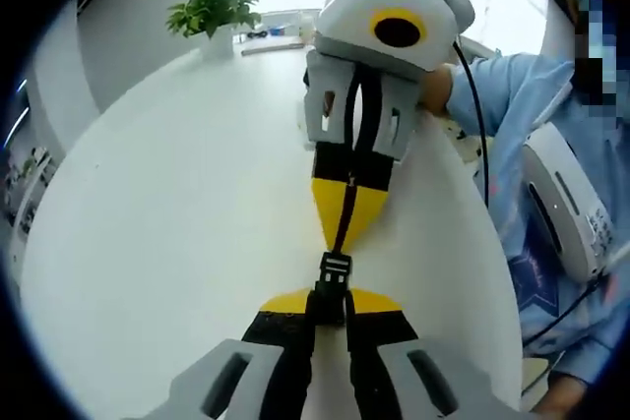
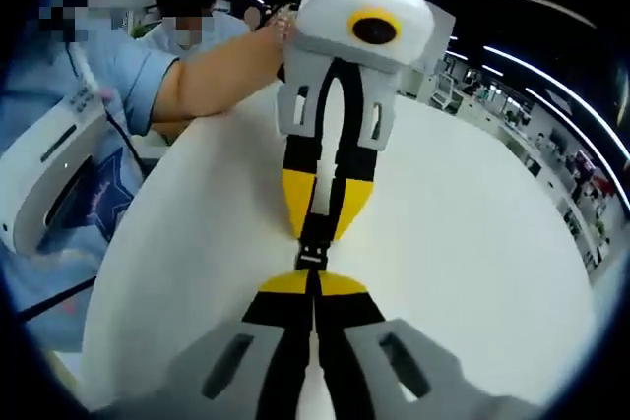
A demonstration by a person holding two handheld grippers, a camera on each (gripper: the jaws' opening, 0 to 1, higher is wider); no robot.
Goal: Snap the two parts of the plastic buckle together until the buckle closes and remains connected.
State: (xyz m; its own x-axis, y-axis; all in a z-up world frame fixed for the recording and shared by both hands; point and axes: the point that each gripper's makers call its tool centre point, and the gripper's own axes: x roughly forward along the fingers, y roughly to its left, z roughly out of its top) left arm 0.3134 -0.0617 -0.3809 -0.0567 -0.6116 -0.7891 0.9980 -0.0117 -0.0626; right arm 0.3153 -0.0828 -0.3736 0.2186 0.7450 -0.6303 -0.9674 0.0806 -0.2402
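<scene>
Two grippers met nose to nose above the table (image 1: 148, 243), tips almost touching. In the left gripper view, the left gripper (image 1: 330, 307) rose from the near edge and the right gripper (image 1: 351, 213) came down from the far side, straight opposite. The buckle (image 1: 335, 277) sat between the two sets of tips, its strap (image 1: 346, 209) running up between the right gripper's jaws. A potted plant (image 1: 214, 12) stood far left on the table. A person's sleeve (image 1: 536, 135) lay to the right. In the right gripper view, the right gripper (image 2: 313, 287) sat near, the left gripper (image 2: 320, 213) far, the buckle (image 2: 312, 248) between them; a forearm (image 2: 221, 71) reached in from far left.
</scene>
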